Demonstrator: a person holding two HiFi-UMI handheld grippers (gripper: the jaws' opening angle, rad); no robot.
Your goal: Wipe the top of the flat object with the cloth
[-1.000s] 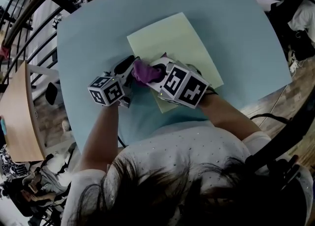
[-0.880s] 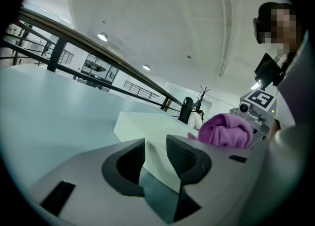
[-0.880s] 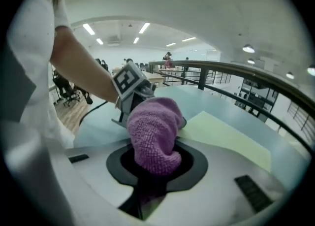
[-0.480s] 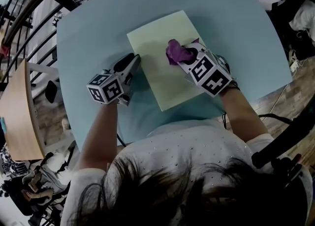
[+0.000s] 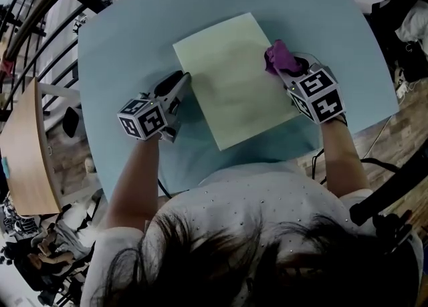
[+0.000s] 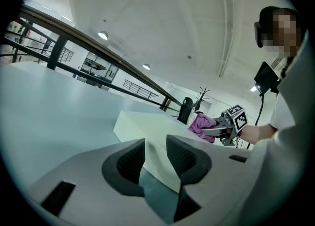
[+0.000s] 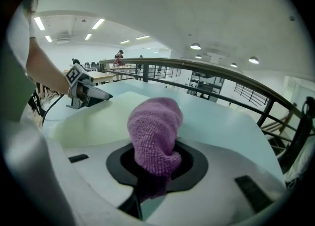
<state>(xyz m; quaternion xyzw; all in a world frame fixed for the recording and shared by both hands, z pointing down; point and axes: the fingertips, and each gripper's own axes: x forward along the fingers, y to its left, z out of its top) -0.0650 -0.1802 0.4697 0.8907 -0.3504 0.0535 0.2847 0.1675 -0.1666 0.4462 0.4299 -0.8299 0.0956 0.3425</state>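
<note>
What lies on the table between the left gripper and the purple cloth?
Only the pale flat board, and its top is bare. The head view shows it: the left gripper is at its left edge, the cloth at its right edge.

Lighting: even, cool indoor light from round ceiling lamps and strip lights, with a soft shadow on the table under the left gripper. Head view: dim, muted in colour, bowed at the margins, dark toward the corners. Gripper views: circular fisheye frames in a black surround, the railing bent into an arc, the cloth sharp in its weave, the far room pale and hazy.
</note>
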